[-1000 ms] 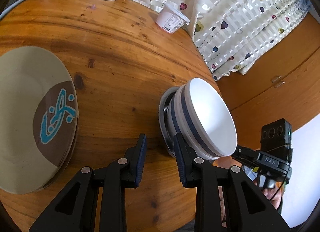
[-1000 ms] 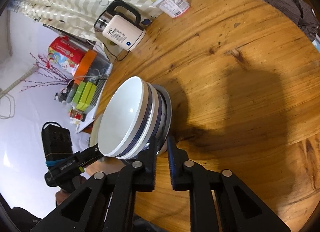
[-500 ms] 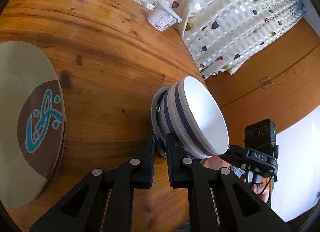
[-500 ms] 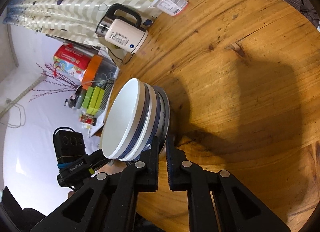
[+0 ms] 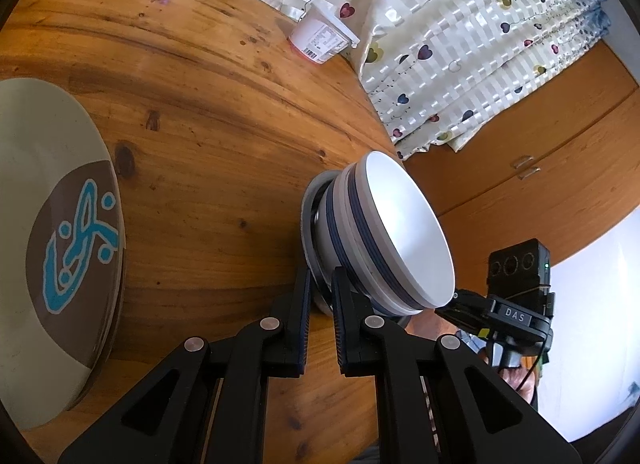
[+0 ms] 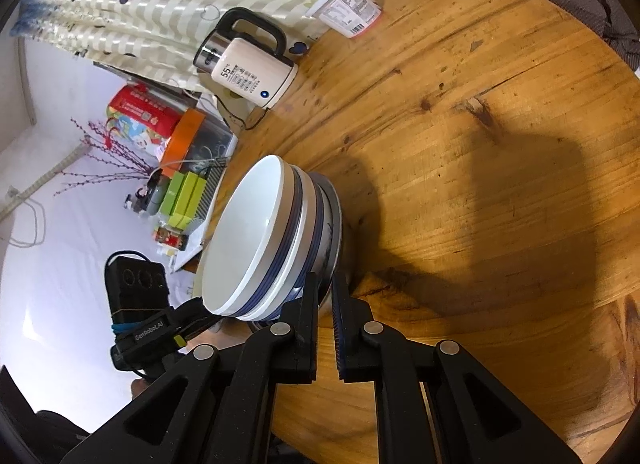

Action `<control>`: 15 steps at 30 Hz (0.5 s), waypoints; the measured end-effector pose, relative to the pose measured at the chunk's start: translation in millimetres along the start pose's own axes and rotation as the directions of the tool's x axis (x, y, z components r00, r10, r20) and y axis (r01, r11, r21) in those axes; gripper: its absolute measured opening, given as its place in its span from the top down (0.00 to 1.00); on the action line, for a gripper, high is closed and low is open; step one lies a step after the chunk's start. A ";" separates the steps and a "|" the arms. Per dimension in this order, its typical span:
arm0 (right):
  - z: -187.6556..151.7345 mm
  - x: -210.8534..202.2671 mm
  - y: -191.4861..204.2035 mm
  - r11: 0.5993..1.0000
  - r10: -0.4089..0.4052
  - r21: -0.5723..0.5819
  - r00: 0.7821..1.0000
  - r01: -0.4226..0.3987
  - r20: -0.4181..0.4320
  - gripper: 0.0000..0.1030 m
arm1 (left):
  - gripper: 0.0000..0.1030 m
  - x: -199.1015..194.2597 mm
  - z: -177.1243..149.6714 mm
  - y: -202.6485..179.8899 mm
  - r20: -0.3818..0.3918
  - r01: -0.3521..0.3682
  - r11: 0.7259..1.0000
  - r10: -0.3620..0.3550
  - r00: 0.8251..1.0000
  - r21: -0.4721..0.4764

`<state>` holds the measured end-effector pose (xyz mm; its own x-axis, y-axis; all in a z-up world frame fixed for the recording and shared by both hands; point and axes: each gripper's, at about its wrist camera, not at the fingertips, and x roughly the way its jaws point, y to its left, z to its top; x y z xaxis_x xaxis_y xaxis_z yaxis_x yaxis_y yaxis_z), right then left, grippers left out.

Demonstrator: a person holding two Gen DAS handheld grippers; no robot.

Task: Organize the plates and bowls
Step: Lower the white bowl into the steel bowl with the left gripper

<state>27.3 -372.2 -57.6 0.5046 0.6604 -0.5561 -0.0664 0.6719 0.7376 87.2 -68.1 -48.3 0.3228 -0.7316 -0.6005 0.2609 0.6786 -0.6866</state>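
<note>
Here both grippers are pinching the same small plate (image 5: 310, 232) from opposite sides — the left gripper (image 5: 320, 304) and the right gripper (image 6: 326, 300) are each clamping its rim, jaws nearly together. The left's jaws have just been closing onto that rim. Stacked bowls (image 5: 384, 232) are sitting on it, near the wooden table's (image 5: 208, 136) edge — a big plate (image 5: 52, 248) is lying well apart.
</note>
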 end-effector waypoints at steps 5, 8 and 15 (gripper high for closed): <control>0.2 0.2 1.5 1.000 -0.008 -0.011 1.000 0.008 0.001 0.93 | 0.90 -1.1 -1.7 -4.2 0.009 -0.021 1.000 0.020 1.000 0.019; 0.6 0.4 1.7 1.000 -0.007 -0.012 1.000 0.007 0.001 0.93 | 0.90 -3.1 -0.7 -5.3 0.015 -0.020 1.000 0.019 1.000 0.022; 3.7 0.4 7.2 1.000 -0.006 -0.026 1.000 0.006 0.006 0.93 | 0.90 -10.7 0.4 -8.2 0.031 -0.022 0.999 0.021 0.999 0.030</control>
<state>30.2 -368.4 -51.1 0.5097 0.6544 -0.5585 -0.0860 0.6846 0.7238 82.0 -65.8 -36.1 0.3562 -0.7150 -0.6016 0.2807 0.6960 -0.6609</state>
